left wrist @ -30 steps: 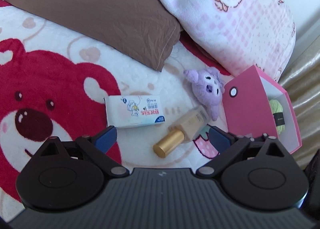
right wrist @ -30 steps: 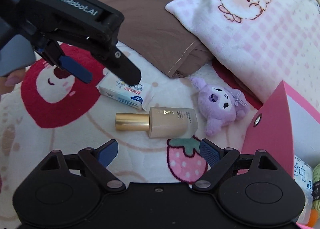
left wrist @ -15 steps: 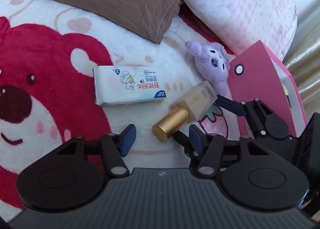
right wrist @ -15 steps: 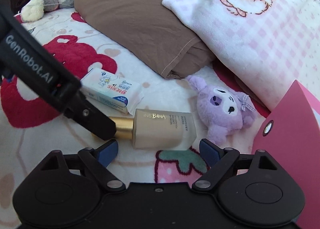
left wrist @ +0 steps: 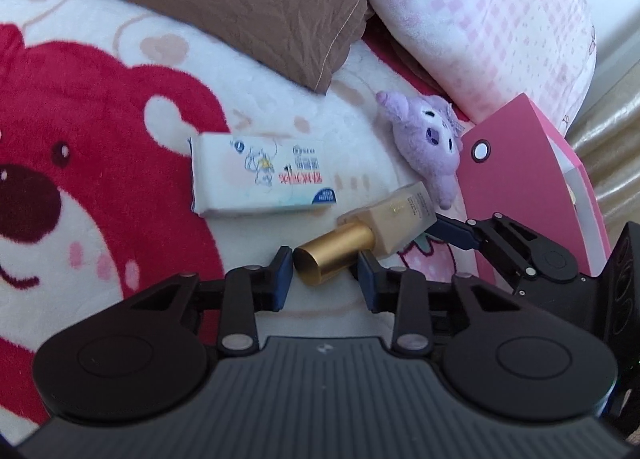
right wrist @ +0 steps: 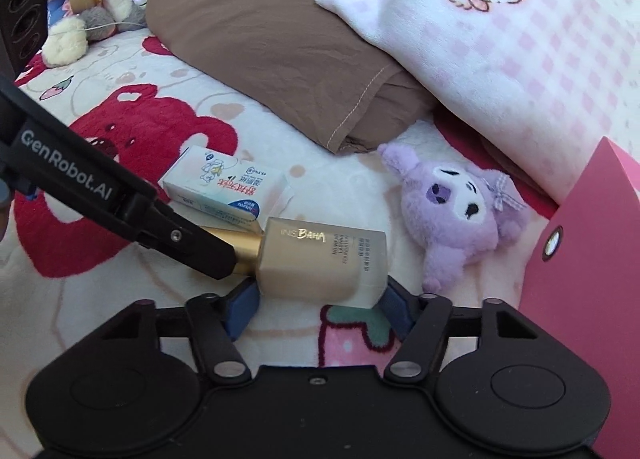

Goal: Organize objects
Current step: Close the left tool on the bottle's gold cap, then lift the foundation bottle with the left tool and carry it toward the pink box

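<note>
While the bottle [left wrist: 384, 233] lies on its side on the bear blanket [left wrist: 100, 131], it is approached from both ends. Its long axis runs from the gold cap [left wrist: 334, 253], near and left, to the pale body [right wrist: 324, 263], farther and right toward the pink box [left wrist: 528, 187].

The left gripper [left wrist: 324, 279] has just been closing, and its jaws are set around the cap. The left pad seems to touch the cap's end, but a firm clamp cannot be told from the pictures. The right gripper [right wrist: 316, 305] has also been closing; the body is placed between its jaws, and both pads seem to be at its two ends. Whether they press already is not clear.

The tissue pack [left wrist: 260, 175] is just beside the bottle, on the far left side, and the purple plush toy [left wrist: 428, 143] is near its far end, between the bottle and the pillows.

The box is nearer to the right gripper, so the carrying is probably better done from that side, along the bottle's own axis.
</note>
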`<state>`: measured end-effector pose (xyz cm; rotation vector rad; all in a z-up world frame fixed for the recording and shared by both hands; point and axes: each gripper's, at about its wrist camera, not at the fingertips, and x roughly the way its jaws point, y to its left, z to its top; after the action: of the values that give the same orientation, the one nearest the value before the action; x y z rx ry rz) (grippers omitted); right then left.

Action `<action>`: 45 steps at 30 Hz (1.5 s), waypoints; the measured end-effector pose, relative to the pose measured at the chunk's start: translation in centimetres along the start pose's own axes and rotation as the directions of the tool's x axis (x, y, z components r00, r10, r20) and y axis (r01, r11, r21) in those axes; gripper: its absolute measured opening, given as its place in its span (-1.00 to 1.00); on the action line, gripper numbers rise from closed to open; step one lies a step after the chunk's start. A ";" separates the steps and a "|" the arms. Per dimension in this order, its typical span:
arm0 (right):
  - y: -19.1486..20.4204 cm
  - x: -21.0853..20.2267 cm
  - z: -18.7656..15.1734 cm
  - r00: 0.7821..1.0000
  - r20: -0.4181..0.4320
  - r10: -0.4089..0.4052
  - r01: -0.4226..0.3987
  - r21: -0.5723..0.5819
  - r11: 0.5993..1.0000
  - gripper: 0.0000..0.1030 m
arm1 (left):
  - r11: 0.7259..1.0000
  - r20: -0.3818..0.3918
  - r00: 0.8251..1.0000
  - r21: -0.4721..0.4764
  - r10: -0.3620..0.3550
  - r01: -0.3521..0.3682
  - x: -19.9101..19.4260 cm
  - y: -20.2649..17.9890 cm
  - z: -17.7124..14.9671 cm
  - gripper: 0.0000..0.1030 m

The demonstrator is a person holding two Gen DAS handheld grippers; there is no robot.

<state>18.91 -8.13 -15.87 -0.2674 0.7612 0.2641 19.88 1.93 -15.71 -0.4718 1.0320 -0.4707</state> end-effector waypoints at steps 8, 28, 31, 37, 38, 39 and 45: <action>1.1 -2.3 -0.1 0.994 -0.072 0.078 -0.069 0.120 0.990 0.34 | 0.992 -0.097 0.995 -0.124 -0.038 0.026 -1.8 1.5 -0.7 -0.29; 2.2 -1.0 -1.4 0.998 -0.057 0.032 -0.022 0.159 0.987 0.37 | 0.962 -0.058 0.994 -0.262 -0.095 0.077 -1.0 3.5 -0.8 -0.14; 2.5 -1.2 -1.6 0.999 -0.050 0.020 -0.012 0.156 0.988 0.36 | 0.969 -0.054 0.994 -0.237 -0.091 0.076 -1.3 3.1 -0.9 -0.19; 2.6 -3.1 -1.2 0.998 -0.049 0.027 -0.018 0.179 0.984 0.35 | 0.984 -0.064 0.996 -0.174 -0.059 0.047 -3.4 0.9 -1.0 -0.19; 2.6 -3.7 -1.1 0.998 -0.048 0.028 -0.019 0.180 0.983 0.35 | 0.986 -0.076 0.996 -0.164 -0.050 0.037 -3.8 0.3 -1.0 -0.19; 2.7 -4.4 -1.0 0.998 -0.051 0.029 -0.019 0.185 0.983 0.35 | 0.987 -0.106 0.994 -0.160 -0.041 0.023 -4.3 -0.3 -0.9 -0.19; 1.9 -10.1 -0.1 0.997 -0.054 0.060 -0.044 0.263 0.964 0.35 | 0.991 -0.114 0.991 -0.120 -0.075 0.061 -8.4 -4.1 -1.2 -0.19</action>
<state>11.19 -7.77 -9.10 -0.0053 0.8554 0.2026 14.56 3.28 -8.03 -0.5894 1.1645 -0.5058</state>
